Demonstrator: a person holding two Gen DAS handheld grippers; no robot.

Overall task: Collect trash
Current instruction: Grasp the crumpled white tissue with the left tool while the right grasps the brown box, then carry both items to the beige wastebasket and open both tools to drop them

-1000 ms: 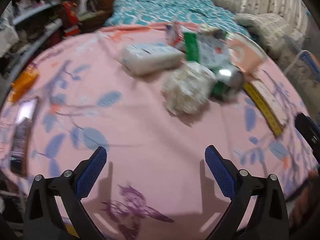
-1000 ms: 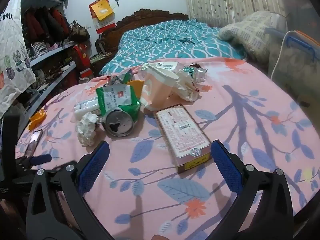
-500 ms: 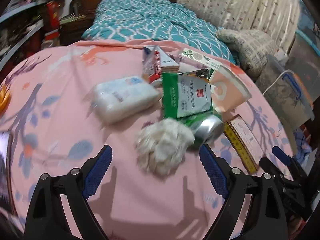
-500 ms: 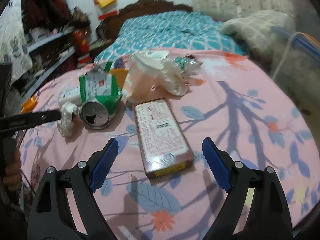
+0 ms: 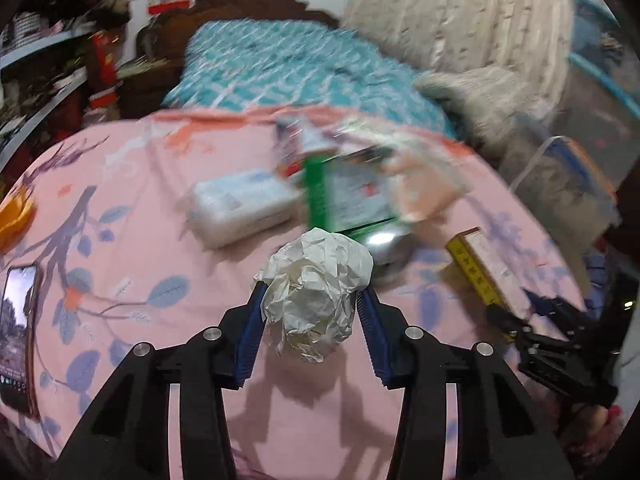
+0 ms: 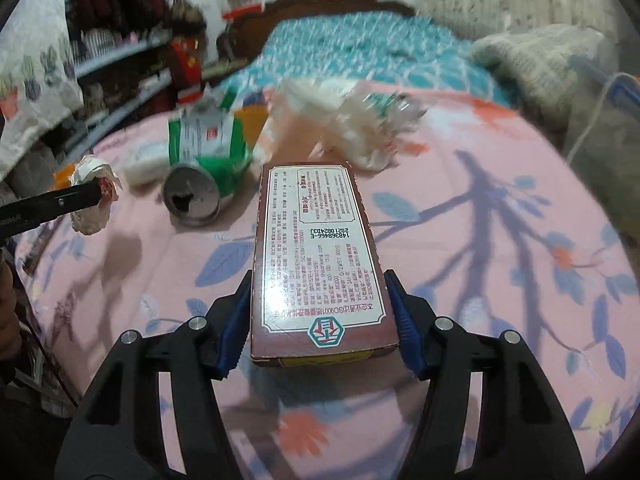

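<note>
pink floral sheet under left tool closing on crumpled paper

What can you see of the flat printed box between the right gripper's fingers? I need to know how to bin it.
The box is long, flat and rectangular, apparently cardboard, with a maroon border, a white panel of dense print, a barcode number and a green emblem near its close end, and a yellow edge. It looks intact and closed. It lies lengthwise along the right gripper, whose closing jaws flank its near end, over the pink floral cloth.
</note>
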